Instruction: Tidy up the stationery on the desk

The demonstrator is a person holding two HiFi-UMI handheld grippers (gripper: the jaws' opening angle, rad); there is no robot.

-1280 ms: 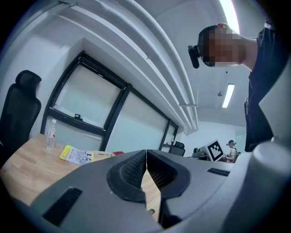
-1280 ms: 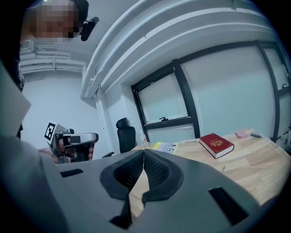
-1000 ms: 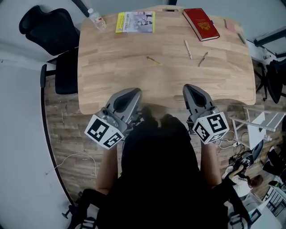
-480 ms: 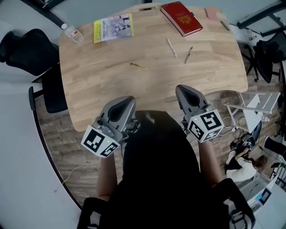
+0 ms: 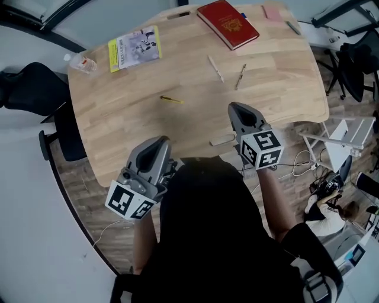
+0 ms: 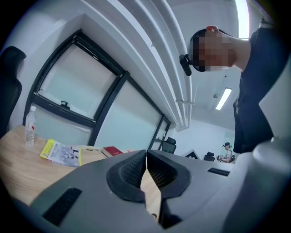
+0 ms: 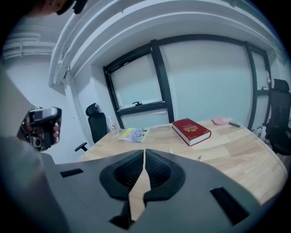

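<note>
Wooden desk (image 5: 118, 124) under a window wall, stationery loose over the far half. Nothing gathered yet; approach stage only. Left gripper (image 5: 157, 142) at the near edge, jaws closed together, empty. Right gripper (image 5: 239, 108) further in over the wood, jaws likewise pressed together on nothing.

Nearest targets: yellow pen (image 5: 172, 100) mid-desk, pale pen (image 5: 215, 68) and dark pen (image 5: 240, 77) near each other just beyond the right gripper. Further off: red book (image 5: 228, 23), booklet (image 5: 134, 48), pink note (image 5: 272, 12) with a grey pen (image 5: 294, 27) near it at the far right corner.

Next, probably: open the right jaws, come down across one pen, low enough to pinch so thin a thing off flat wood. No holder or tray seen for the pens.

Bottle (image 5: 83, 62) at the far left edge, chair (image 5: 35, 89) beside the desk there; neither in the way.
</note>
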